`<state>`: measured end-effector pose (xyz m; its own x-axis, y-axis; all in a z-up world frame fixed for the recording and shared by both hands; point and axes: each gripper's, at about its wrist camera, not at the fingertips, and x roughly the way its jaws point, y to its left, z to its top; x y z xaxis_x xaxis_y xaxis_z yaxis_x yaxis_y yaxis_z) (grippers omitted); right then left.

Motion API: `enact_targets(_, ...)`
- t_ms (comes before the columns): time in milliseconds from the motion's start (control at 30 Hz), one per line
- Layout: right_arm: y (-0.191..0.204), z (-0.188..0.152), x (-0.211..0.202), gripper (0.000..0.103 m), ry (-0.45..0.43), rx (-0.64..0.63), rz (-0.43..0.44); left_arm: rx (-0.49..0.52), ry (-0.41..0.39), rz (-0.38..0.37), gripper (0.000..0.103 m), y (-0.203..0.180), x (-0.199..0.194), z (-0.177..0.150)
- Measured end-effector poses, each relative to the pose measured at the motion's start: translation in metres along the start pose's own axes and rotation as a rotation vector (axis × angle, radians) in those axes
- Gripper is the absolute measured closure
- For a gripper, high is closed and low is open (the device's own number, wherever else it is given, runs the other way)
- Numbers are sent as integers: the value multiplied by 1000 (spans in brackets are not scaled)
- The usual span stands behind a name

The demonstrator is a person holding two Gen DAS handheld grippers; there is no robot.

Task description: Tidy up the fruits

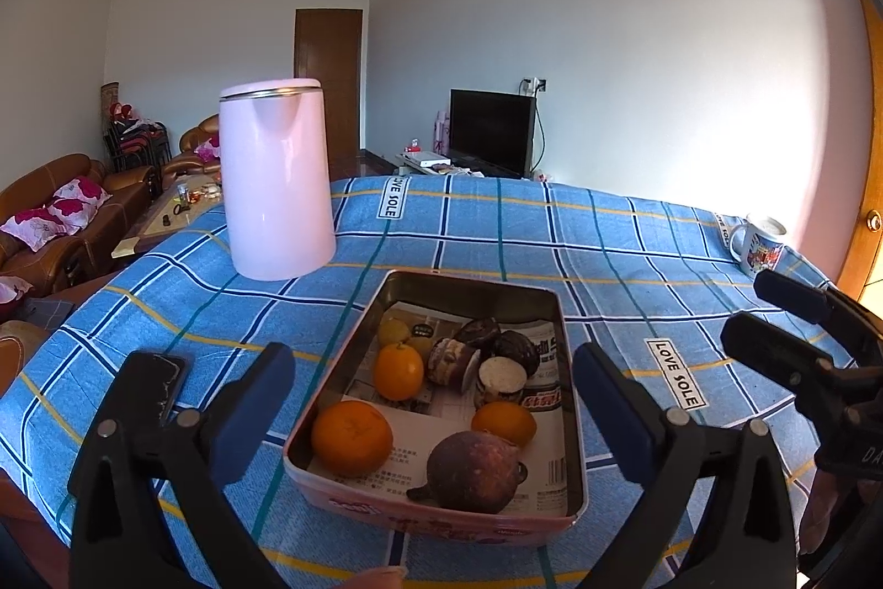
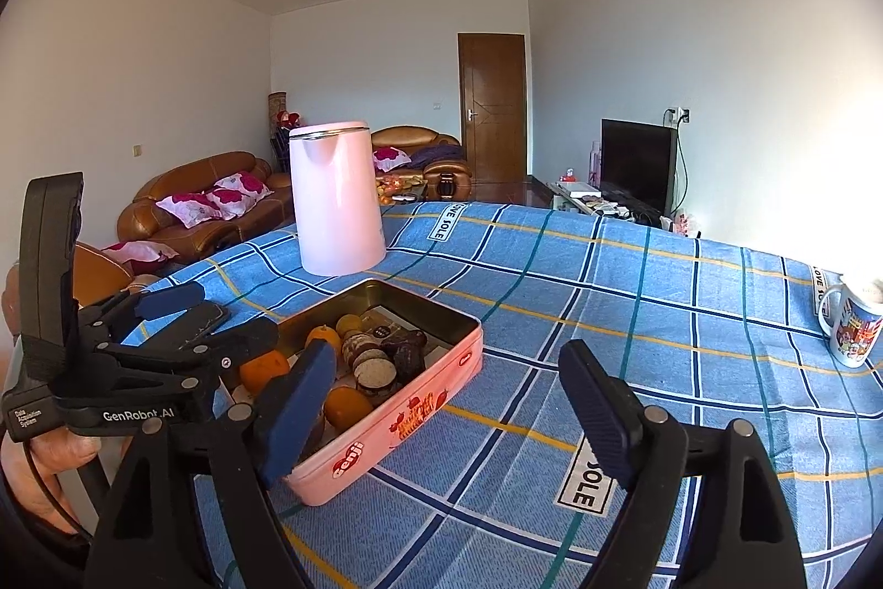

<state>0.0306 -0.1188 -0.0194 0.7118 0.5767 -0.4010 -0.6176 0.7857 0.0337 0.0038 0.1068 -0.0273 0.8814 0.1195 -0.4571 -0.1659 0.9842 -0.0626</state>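
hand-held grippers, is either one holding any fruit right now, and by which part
Nothing is held. The left hand-held gripper is open above the pink tin of fruit, and the right hand-held gripper is open over the blue tablecloth.

pink plastic electric kettle (image 1: 276, 180) upright on blue plaid tablecloth (image 1: 552, 235) | printed ceramic mug (image 2: 852, 329) near edge | black smartphone (image 1: 165, 379) flat

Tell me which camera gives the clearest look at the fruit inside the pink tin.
The left wrist view. It looks down into the pink tin, showing the oranges and dark fruit unobstructed. In the right wrist view, the tin's wall and the right hand-held gripper hide part of the fruit.
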Motion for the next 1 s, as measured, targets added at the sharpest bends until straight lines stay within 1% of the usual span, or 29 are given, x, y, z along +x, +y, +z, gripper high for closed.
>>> enact_targets(300,-7,-1,-15,18,-29,18,-11,21,2,27,0,-8,-1,1)
enact_targets(733,-11,-3,-25,18,-47,26,-20,26,-18,24,0,-11,-8,5)
enact_targets(1000,-12,-2,-27,18,-54,28,-17,28,-15,27,0,-13,-5,4)
